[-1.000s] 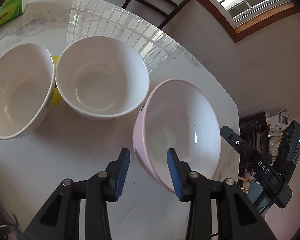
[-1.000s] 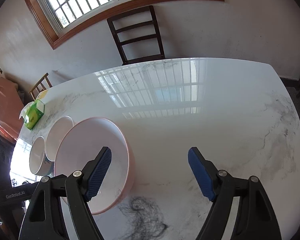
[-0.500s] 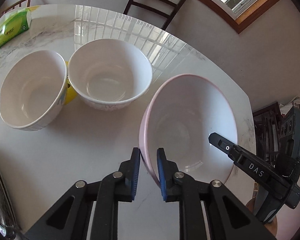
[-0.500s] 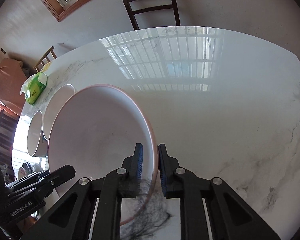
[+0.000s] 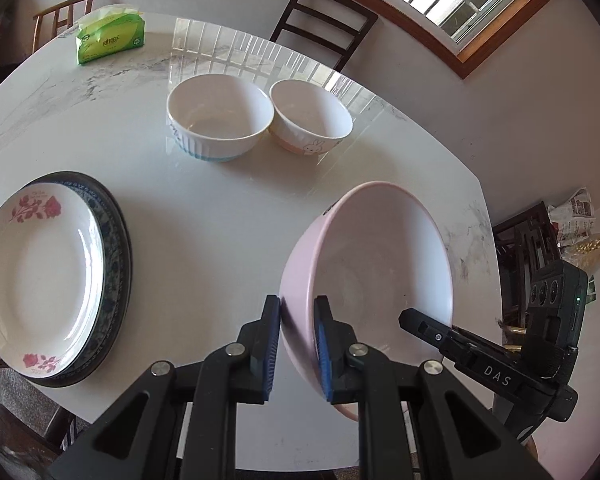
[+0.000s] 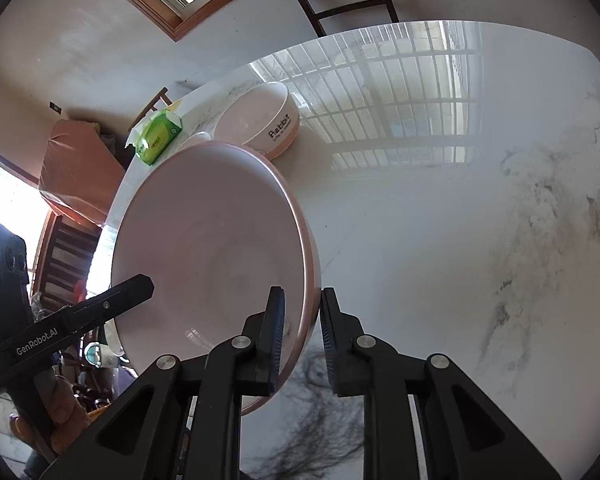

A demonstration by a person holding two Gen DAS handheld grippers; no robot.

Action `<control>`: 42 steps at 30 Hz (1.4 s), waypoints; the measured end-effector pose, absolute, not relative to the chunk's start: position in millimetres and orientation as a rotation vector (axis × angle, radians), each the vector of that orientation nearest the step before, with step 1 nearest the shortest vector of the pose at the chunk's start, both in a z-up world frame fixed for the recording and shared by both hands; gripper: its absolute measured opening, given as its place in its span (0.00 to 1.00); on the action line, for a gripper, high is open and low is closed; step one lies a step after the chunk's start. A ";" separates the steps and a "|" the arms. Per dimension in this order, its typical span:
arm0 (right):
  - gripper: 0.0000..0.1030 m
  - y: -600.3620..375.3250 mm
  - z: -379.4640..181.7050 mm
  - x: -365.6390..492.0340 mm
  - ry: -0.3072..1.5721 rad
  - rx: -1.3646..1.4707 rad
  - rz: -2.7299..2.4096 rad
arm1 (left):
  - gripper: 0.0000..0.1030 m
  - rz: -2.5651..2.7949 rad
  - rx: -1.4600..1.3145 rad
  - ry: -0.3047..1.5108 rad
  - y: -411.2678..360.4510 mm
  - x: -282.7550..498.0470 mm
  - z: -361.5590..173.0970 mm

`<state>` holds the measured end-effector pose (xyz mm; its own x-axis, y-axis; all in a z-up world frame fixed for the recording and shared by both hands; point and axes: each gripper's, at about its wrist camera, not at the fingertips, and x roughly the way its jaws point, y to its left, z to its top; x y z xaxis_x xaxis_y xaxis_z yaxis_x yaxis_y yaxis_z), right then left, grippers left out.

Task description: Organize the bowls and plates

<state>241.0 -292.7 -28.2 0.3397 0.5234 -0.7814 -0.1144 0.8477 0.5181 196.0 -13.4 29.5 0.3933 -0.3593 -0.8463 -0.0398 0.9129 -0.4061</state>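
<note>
**Pink bowl held at both rims above the table**

While the pink bowl (image 5: 376, 264) is carried tilted and clear of the table (image 5: 220, 220), the scene can be read from left to right in the left wrist view. At the far left a rose-patterned plate (image 5: 36, 276) is stacked on a dark-rimmed plate (image 5: 118, 264), so the plates appear to be gathered already. Further back, near the far edge, a green tissue pack (image 5: 110, 38) is seen, well apart from the crockery. Toward the middle, a ribbed white bowl (image 5: 220, 124) and a rabbit-printed bowl (image 5: 310, 124) are set touching or just beside each other; they look like the pile still to be nested.

The left gripper (image 5: 298, 340) is clamped on the near rim of the pink bowl, one pad outside the wall and one inside. At the right, the right gripper (image 6: 302, 332) is likewise closed on the opposite rim, its jaws easing very slightly apart though the pads are seen pressed on the wall. Two grips are probably used because the bowl is wide and smooth, so a single pinch could let it swing or slip. The bowl is judged to be the largest, which suggests it is meant as the base into which the smaller bowls are placed.
</note>
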 end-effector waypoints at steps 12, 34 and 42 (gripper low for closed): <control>0.21 -218.2 -52.2 169.6 1.243 0.379 0.493 | 0.17 -0.162 -0.365 1.166 44.5 141.4 8.5; 0.25 -186.1 -63.2 160.9 1.251 0.331 0.474 | 0.17 -0.143 -0.363 1.167 50.6 138.3 -14.9; 0.46 -187.4 -54.4 155.5 1.186 0.301 0.453 | 0.25 -0.180 -0.358 1.130 53.6 134.5 -15.1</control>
<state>155.5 -187.4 -54.4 0.3024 0.4895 -0.8179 -0.1802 0.8720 0.4552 134.5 53.6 -15.1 0.4202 -0.3188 -0.8496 -0.0398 0.9289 -0.3683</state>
